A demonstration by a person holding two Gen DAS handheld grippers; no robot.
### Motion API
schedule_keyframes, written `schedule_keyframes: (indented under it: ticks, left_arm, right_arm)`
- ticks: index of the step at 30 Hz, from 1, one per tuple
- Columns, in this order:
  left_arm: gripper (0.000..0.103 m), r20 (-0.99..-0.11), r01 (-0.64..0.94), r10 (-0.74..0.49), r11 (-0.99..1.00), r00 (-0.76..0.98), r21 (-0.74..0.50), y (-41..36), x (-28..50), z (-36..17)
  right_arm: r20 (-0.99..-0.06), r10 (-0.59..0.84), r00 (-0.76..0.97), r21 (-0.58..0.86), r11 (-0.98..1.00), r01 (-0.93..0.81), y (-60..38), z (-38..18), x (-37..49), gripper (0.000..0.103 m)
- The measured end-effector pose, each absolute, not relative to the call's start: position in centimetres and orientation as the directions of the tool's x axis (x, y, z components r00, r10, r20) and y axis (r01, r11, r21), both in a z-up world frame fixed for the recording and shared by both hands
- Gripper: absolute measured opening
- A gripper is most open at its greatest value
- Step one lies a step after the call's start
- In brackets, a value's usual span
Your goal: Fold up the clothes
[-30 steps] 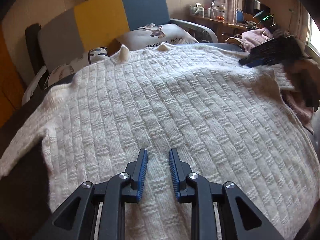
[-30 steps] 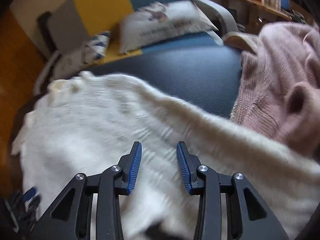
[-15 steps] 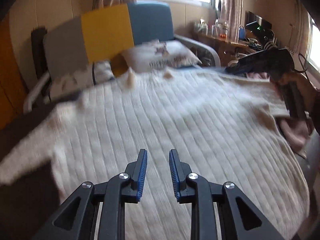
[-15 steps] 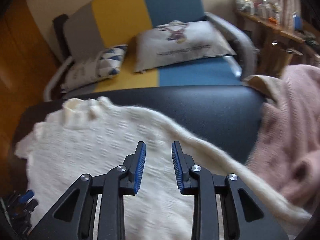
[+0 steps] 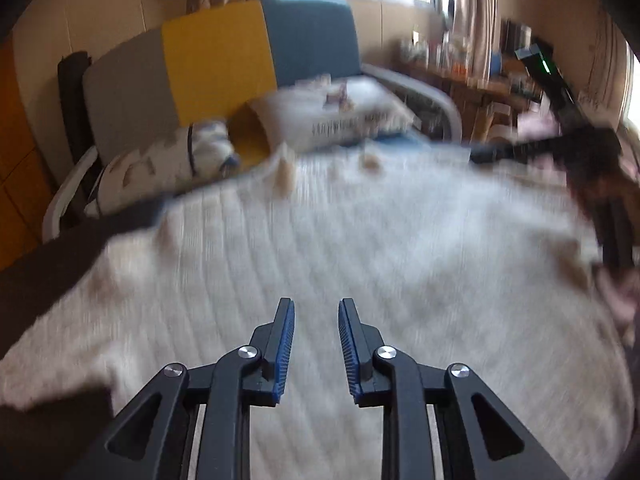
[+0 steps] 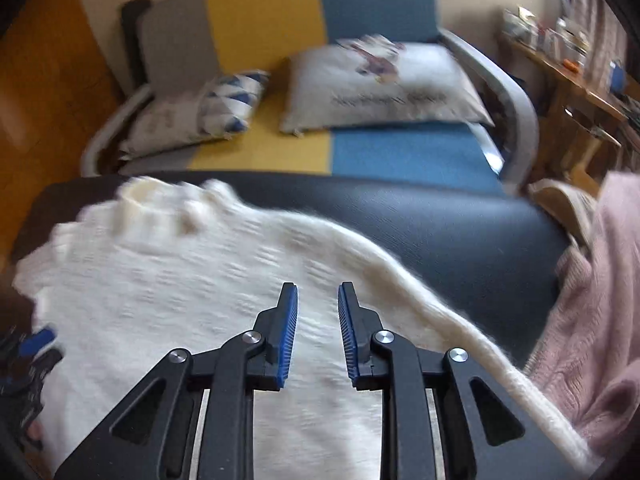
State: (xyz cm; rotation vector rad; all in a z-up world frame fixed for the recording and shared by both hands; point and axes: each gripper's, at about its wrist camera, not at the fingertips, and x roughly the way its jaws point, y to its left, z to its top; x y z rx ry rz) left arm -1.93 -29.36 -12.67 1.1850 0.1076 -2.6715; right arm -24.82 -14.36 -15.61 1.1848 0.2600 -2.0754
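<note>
A cream knit sweater (image 5: 360, 248) lies spread flat on a dark padded surface (image 6: 460, 232); it also shows in the right wrist view (image 6: 180, 280). My left gripper (image 5: 316, 316) hovers above the sweater's near part, jaws slightly apart and empty. My right gripper (image 6: 318, 300) hovers over the sweater near its right edge, jaws slightly apart and empty. The right gripper also shows in the left wrist view (image 5: 520, 148) at the sweater's far right. The left gripper's tip shows in the right wrist view (image 6: 32, 344) at the lower left.
A pink knit garment (image 6: 600, 320) lies heaped at the right of the surface. Behind stands a grey, yellow and blue sofa (image 5: 224, 60) with a printed pillow (image 6: 384, 88) and a patterned cushion (image 6: 192, 116). A cluttered wooden shelf (image 6: 580, 80) stands at the far right.
Both grippers have lifted and pulled back from the sweater, so more of the sofa shows. The right gripper's jaws have narrowed. The sweater lies as before.
</note>
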Motion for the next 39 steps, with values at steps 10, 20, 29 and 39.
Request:
schedule_keyframes:
  ticks: [10,20,29,39]
  left_arm:
    - [0.023,-0.821,0.364,-0.192,-0.931,-0.538,-0.021,-38.3,-12.2,-16.9]
    - [0.023,-0.767,0.302,-0.173,-0.953,-0.619,-0.029,-37.7,-13.8,-14.9]
    - [0.023,-0.781,0.377,-0.245,-0.926,-0.575,0.013,-38.1,-14.2,-16.6]
    - [0.023,-0.785,0.384,-0.289,-0.921,-0.548,0.071,-38.6,-15.6,-16.8]
  right_arm:
    - [-0.865,-0.419,-0.275,0.103,-0.687,0.72,-21.2,-19.0,-26.3,0.024]
    - [-0.807,-0.553,-0.208,0.156,-0.538,0.828,-25.8,-15.0,-23.7,0.023]
    - [-0.808,-0.525,-0.268,0.147,-0.62,0.771,-25.8,-18.8,-25.5,0.022]
    - [-0.84,-0.421,-0.342,0.009,-0.641,0.768,-23.1,-18.5,-25.6,0.022]
